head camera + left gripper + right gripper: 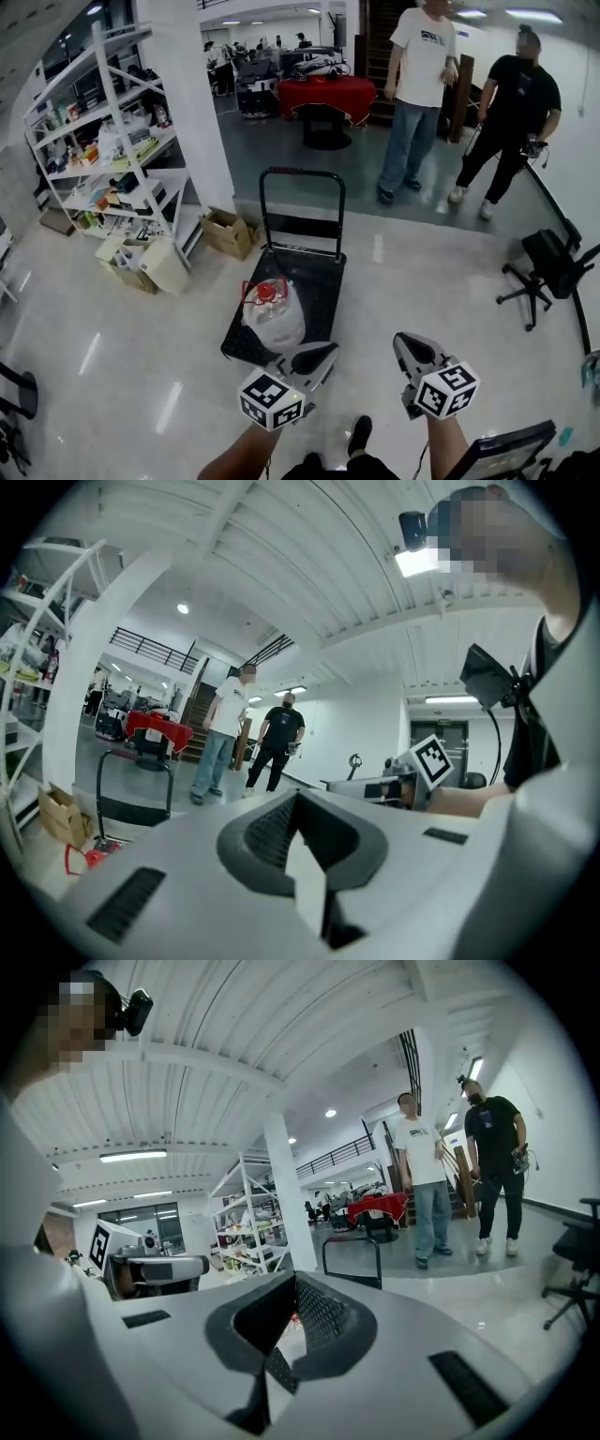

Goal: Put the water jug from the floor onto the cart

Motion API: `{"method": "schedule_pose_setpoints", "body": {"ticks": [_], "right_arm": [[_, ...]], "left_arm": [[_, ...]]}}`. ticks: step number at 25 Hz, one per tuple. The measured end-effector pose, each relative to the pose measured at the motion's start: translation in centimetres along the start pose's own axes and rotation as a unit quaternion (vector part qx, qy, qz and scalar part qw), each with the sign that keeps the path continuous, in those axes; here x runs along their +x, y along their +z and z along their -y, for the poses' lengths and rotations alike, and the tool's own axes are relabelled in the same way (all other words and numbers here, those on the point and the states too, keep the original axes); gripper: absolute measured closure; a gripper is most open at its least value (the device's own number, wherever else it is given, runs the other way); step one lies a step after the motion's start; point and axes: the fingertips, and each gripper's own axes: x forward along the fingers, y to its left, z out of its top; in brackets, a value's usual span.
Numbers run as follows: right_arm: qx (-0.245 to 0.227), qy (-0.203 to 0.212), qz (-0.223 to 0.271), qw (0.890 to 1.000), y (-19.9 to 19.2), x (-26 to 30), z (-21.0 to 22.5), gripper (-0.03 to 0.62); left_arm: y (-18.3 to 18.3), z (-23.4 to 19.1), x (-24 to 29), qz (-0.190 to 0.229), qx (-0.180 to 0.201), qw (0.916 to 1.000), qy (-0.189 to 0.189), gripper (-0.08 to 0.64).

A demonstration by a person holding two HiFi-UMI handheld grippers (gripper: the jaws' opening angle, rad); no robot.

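Both left gripper (322, 353) & right gripper (406, 343) were shut, empty; water jug (274, 314) was seen at near edge of cart (321, 281); task judged done, only pull-back req'd.

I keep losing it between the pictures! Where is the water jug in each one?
Head view: the jug stands on the cart, middle, a little below centre.
Left gripper view: only its red top peeks out at the lower left.
Right gripper view: low centre, a sliver shows through the jaw notch.
Shared landmark: the cart handle, just beyond the jug.
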Motion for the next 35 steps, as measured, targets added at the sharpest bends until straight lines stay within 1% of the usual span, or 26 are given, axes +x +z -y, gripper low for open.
{"method": "schedule_pose_setpoints", "body": {"ticks": [3,6,12,15,18,19,23,26,31,35], "right_arm": [[0.004,-0.001,-0.004,1.0,-1.1,-2.5,-3.2,0.589],[-0.007,0.0,0.0,1.0,-1.3,-5.2,-5.7,0.589],[-0.015,0.003,0.027,1.0,-1.1,-11.5,-8.1,0.589],[-0.016,0.019,0.039,0.999,-1.7,-16.0,-8.5,0.589],[-0.018,0.037,0.039,0.998,-3.3,-20.8,-8.8,0.589],[-0.019,0.044,0.036,0.998,-4.0,-22.4,-9.0,0.589],[-0.025,0.053,0.018,0.998,-6.6,-29.1,-8.8,0.589],[-0.018,0.054,0.016,0.998,-7.6,-33.7,-9.6,0.589],[-0.032,0.045,0.03,0.998,-8.2,-38.1,-13.5,0.589],[-0.041,0.043,0.036,0.998,-10.1,-41.5,-18.8,0.589]], "left_arm": [[-0.9,2.0,-2.7,0.001,-0.014,0.9999,-0.004,0.558],[-1.2,3.9,-4.8,0.004,-0.022,0.9997,0.003,0.558],[-0.4,9.4,-7.7,0.011,-0.012,0.9997,0.016,0.558],[-0.4,14.1,-8.3,0.012,0.002,0.9997,0.024,0.558],[-1.5,19.7,-8.5,0.003,0.024,0.9995,0.019,0.558],[-2.0,21.4,-8.6,0.001,0.025,0.9995,0.021,0.558],[-3.7,28.0,-9.0,0.0,-0.005,0.9993,0.037,0.558],[-4.4,32.8,-10.3,-0.007,-0.003,0.9993,0.036,0.558],[-5.2,37.8,-14.5,-0.003,-0.013,0.9992,0.037,0.558],[-7.3,41.1,-19.7,0.001,-0.016,0.9993,0.033,0.558]]}}
